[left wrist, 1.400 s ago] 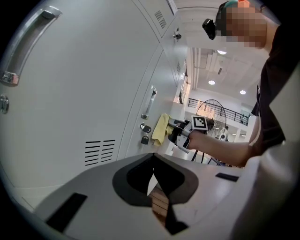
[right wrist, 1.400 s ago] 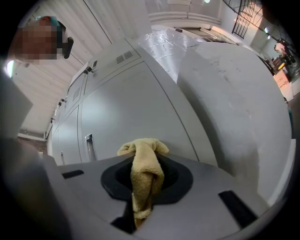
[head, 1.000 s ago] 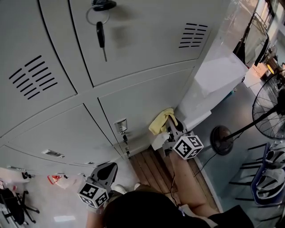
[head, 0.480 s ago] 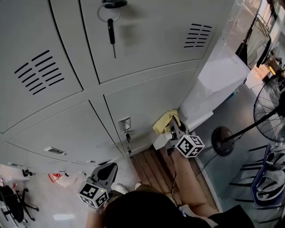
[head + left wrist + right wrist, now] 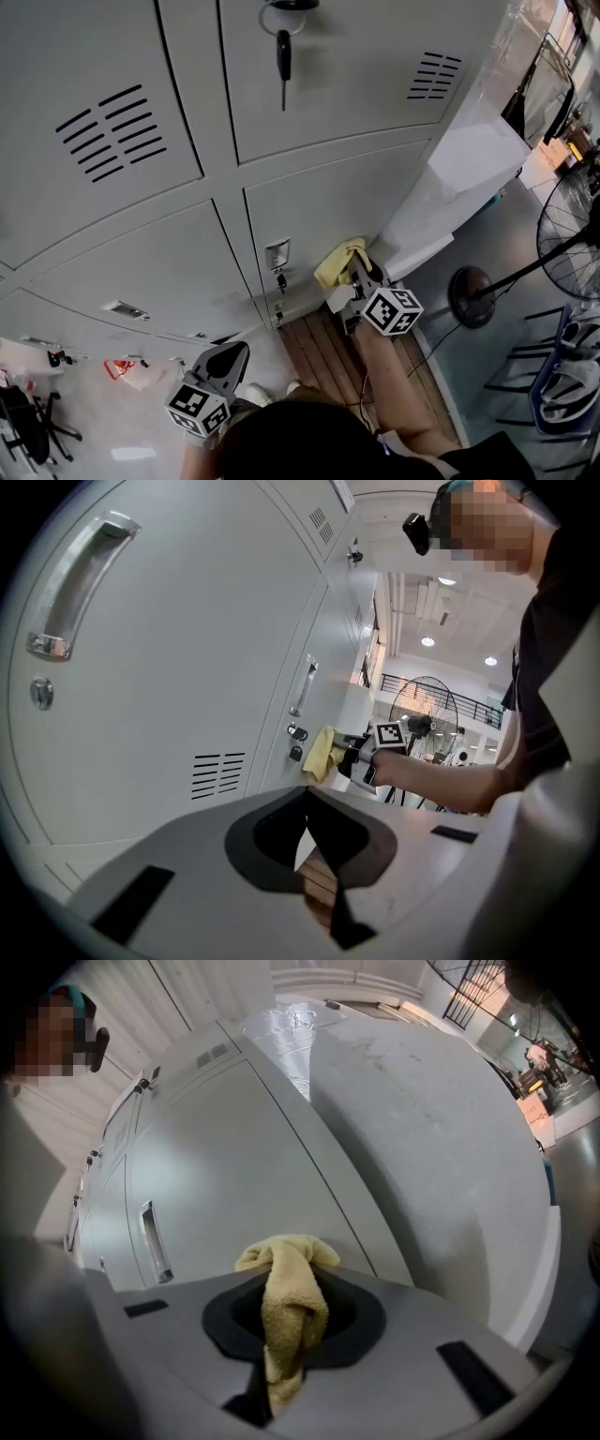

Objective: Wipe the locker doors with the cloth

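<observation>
Right gripper [image 5: 356, 277] has its jaws clamped on the yellow cloth [image 5: 338, 262]. The cloth bunches out past the jaw tips toward 11 o'clock, against the lower locker door [image 5: 319, 202] near its bottom right corner, at 3 o'clock of the door's lock [image 5: 278, 255]. Left gripper [image 5: 223, 361] sits low at 7 o'clock of the cloth, well apart from it, jaws together, nothing held.
</observation>
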`<action>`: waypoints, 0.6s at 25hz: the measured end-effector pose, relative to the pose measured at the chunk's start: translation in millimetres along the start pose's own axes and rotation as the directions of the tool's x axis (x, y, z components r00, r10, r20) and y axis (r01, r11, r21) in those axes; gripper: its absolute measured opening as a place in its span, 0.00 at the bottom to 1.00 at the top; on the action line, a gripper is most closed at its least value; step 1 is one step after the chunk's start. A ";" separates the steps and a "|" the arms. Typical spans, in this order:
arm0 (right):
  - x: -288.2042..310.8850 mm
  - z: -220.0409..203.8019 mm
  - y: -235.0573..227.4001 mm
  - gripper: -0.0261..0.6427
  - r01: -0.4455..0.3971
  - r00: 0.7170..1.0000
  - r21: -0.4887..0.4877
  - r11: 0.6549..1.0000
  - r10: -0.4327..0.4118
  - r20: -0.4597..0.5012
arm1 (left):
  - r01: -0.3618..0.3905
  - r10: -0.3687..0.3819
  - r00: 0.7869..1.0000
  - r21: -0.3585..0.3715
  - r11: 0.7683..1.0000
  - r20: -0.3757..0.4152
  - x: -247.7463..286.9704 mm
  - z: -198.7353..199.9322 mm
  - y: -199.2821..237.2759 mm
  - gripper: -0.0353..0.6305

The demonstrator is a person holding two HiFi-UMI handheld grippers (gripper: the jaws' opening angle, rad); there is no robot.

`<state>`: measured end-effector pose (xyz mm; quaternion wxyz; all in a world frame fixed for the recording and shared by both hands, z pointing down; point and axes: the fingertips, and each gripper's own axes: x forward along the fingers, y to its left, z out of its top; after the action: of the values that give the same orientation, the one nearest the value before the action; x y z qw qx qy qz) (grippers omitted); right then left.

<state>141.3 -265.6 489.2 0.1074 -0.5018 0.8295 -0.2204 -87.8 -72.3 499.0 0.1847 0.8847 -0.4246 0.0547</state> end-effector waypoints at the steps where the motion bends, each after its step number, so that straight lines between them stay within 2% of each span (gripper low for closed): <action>1: 0.7 -3.1 3.7 0.12 -0.005 1.000 0.003 1.000 0.005 -0.004 | -0.001 0.001 1.000 -0.001 1.000 0.000 -2.1 -0.6 0.9 0.06; 15: 10.0 -51.6 78.4 0.12 -0.121 0.988 0.017 0.993 0.122 -0.090 | -0.008 0.009 1.000 -0.018 1.000 0.013 -32.6 -9.0 9.8 0.06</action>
<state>54.3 -229.8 497.9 0.0856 -0.4392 0.8612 -0.2410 -115.4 -50.7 501.9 0.1895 0.8815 -0.4300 0.0458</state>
